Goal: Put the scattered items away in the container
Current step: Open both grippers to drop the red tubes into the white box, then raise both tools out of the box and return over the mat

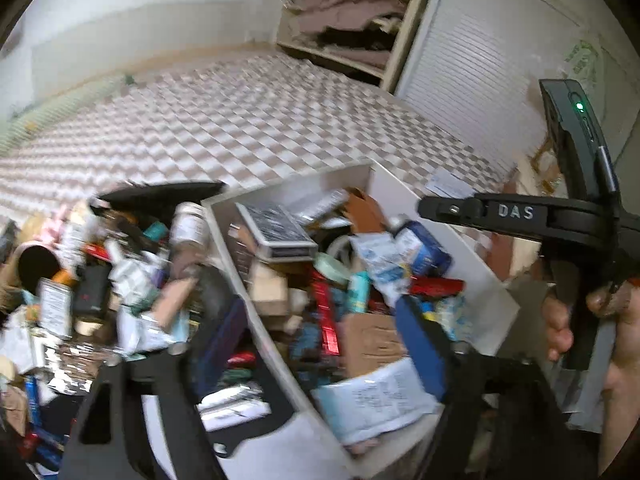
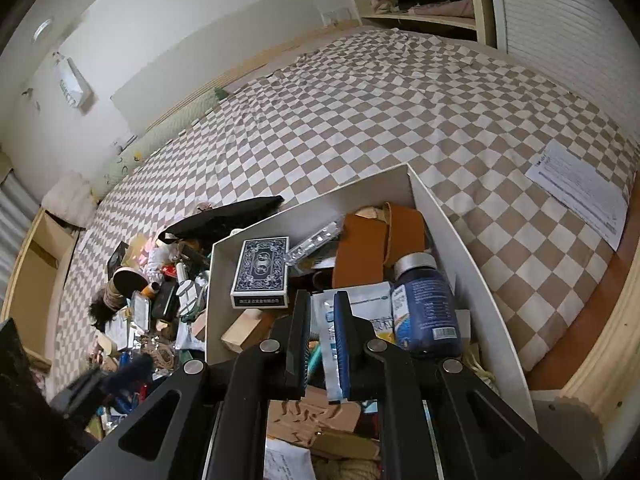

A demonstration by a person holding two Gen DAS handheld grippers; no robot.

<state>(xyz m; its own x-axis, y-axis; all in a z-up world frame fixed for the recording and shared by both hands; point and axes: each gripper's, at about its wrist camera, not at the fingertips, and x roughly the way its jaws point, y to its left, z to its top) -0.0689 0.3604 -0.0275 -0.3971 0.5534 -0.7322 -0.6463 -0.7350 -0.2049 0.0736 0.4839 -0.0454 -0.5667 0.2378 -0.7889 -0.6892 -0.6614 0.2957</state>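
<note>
Box well filled, a heap still outside it.

Left wrist view: the left gripper (image 1: pixel 320 320) stands wide open and empty above the white container (image 1: pixel 472 256), already crowded with items; a blurred scattered pile (image 1: pixel 120 272) lies just beside it on the checkered bedspread (image 1: pixel 248 120).
Right wrist view: the right gripper (image 2: pixel 322 340) is nearly closed on a thin white sachet (image 2: pixel 331 354) over the container, near the card deck (image 2: pixel 262 270) and blue bottle (image 2: pixel 426 312). Judged roughly half done.
</note>
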